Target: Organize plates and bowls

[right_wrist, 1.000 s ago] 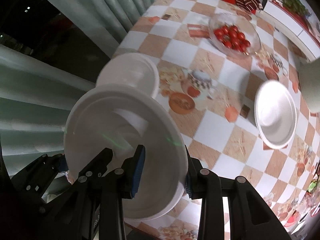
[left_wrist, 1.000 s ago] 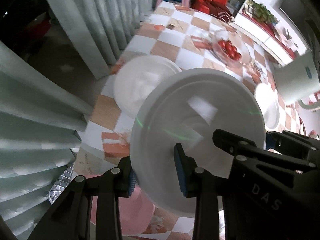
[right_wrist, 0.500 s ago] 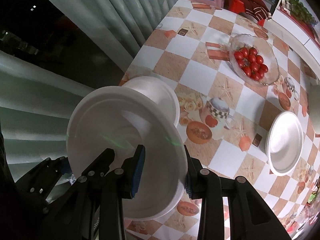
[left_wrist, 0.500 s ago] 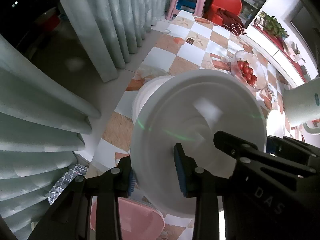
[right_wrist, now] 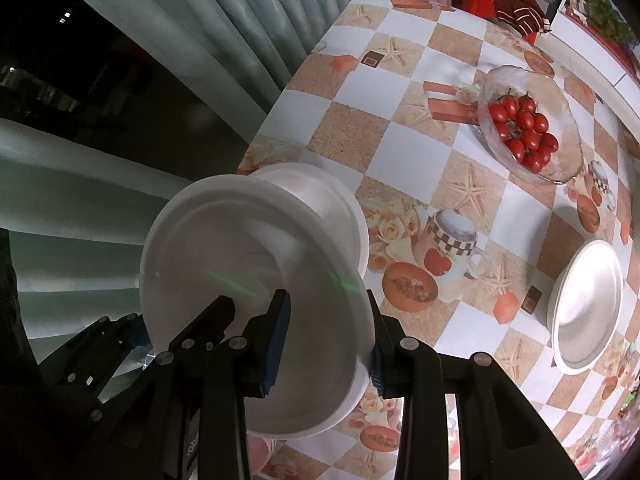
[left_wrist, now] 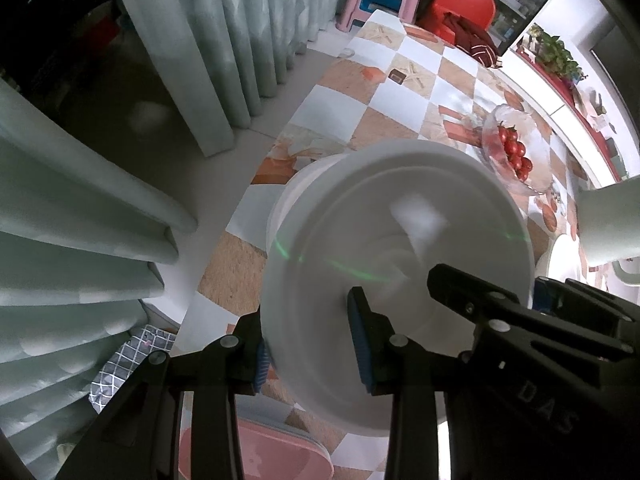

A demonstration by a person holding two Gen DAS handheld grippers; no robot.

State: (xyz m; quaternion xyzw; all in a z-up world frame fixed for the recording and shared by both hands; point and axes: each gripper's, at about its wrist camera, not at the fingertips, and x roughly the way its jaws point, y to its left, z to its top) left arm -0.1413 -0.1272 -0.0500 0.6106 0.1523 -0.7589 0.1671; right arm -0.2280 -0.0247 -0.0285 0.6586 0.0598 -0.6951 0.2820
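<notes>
A white bowl (left_wrist: 396, 272) (right_wrist: 256, 264) hangs tilted above the table, held by opposite sides of its rim. My left gripper (left_wrist: 310, 352) is shut on its left rim, one pad inside and one outside. My right gripper (right_wrist: 326, 332) is shut on the right rim in the same way. Each gripper also shows at the edge of the other's view. Directly behind the held bowl, a second white bowl (left_wrist: 304, 184) (right_wrist: 320, 192) stands on the table near its left edge, mostly covered. A white plate (right_wrist: 588, 304) lies at the right.
A glass dish of cherry tomatoes (right_wrist: 528, 128) stands far right on the checked tablecloth (right_wrist: 400, 152). A pink dish (left_wrist: 256, 456) sits near the front edge. Pale curtains (left_wrist: 80, 240) hang left of the table, and a white appliance (left_wrist: 608, 224) stands at the right.
Both grippers have carried the held bowl across the table toward the bowl at the left edge. It now covers most of that bowl. The grips have not changed.
</notes>
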